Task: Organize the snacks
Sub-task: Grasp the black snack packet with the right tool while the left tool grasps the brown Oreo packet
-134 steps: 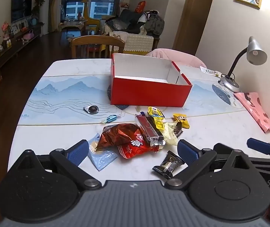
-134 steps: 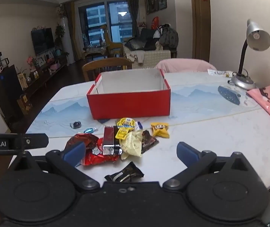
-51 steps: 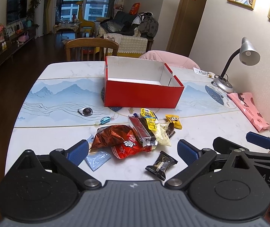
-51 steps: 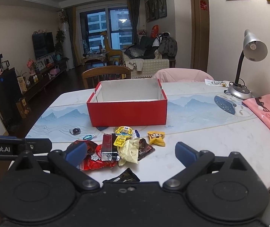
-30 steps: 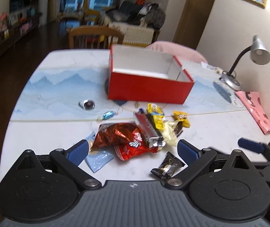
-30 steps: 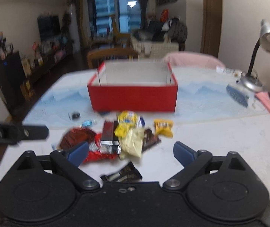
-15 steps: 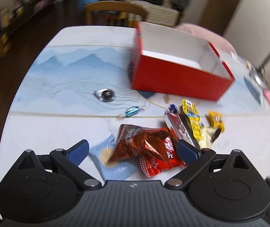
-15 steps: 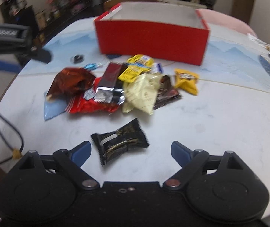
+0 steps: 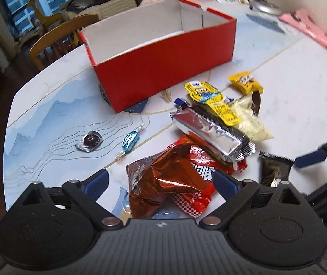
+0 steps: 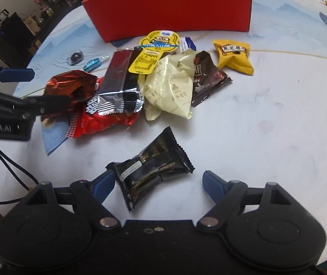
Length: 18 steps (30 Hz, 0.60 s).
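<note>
Dropped lower and nearer the snack pile than a second ago, both pairs of tongs now tilted steeply at the worktop (image 9: 301, 73).

Left wrist view: left tongs (image 9: 161, 182) spread wide, gripping nothing, blue fingertips flanking a crumpled copper-red foil bag (image 9: 163, 181) without pressing on it. Under that, a red packet (image 9: 200, 197) and a pale blue sachet (image 9: 122, 202). Just beyond, a silver-ended bar (image 9: 211, 135) lying across the heap, with a yellow cartoon pouch (image 9: 211, 100), a cream packet (image 9: 252, 119) and a small yellow packet (image 9: 244, 82) further right. Apart to the left, a blue twist candy (image 9: 130, 139) and a round foil-wrapped sweet (image 9: 89, 141). Behind, the open red box (image 9: 163, 68), white inside, nothing visible in it. Lamp base and a pink bag at the far right edge.

Right wrist view: right tongs (image 10: 155, 183), just been narrowing, not yet closed; a black wrapped snack (image 10: 152, 168) lying between the fingertips, the left one touching or nearly touching its end, the right one clear of it. Brown packet (image 10: 205, 78) beside the cream one. Left tongs seen at the left edge, over the copper bag.
</note>
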Each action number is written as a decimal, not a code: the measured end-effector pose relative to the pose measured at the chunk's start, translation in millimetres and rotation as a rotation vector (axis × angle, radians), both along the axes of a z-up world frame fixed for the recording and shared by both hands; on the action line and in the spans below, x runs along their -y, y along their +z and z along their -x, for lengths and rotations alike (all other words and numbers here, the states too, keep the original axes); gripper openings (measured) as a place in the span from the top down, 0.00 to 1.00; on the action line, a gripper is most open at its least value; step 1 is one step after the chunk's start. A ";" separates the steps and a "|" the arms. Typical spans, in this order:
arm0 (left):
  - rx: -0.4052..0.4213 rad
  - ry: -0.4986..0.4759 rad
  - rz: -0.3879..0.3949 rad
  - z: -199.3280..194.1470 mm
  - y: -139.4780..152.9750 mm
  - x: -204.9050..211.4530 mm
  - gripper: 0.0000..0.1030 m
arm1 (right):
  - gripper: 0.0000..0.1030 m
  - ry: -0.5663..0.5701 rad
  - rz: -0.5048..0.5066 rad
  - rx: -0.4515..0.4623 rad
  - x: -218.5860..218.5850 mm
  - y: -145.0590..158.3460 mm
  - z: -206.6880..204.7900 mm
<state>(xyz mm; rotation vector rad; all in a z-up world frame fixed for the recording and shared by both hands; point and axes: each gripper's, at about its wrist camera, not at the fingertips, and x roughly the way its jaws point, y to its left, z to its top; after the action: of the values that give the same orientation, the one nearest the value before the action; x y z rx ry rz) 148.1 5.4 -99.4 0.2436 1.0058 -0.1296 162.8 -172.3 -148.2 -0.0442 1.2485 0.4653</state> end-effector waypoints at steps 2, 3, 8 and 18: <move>0.000 -0.022 -0.021 -0.8 -3.4 2.0 0.07 | 0.21 -0.005 -0.008 -0.011 -2.1 -1.5 -3.2; -0.002 -0.031 -0.025 -1.2 -4.8 2.5 0.07 | 0.21 -0.004 -0.013 -0.013 -3.4 -2.0 -4.3; -0.029 -0.030 -0.053 -8.8 -16.3 1.0 0.17 | 0.25 -0.004 -0.020 -0.012 -10.8 -0.7 -9.1; -0.055 0.090 0.067 -17.8 -17.3 -23.3 0.36 | 0.51 0.055 0.024 0.042 -20.7 5.9 -7.9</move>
<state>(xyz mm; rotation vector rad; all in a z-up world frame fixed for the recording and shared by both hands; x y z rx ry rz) 165.9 28.8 -116.7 0.1341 1.0631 -0.0877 170.7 -151.6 -142.3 -0.1085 1.2139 0.4943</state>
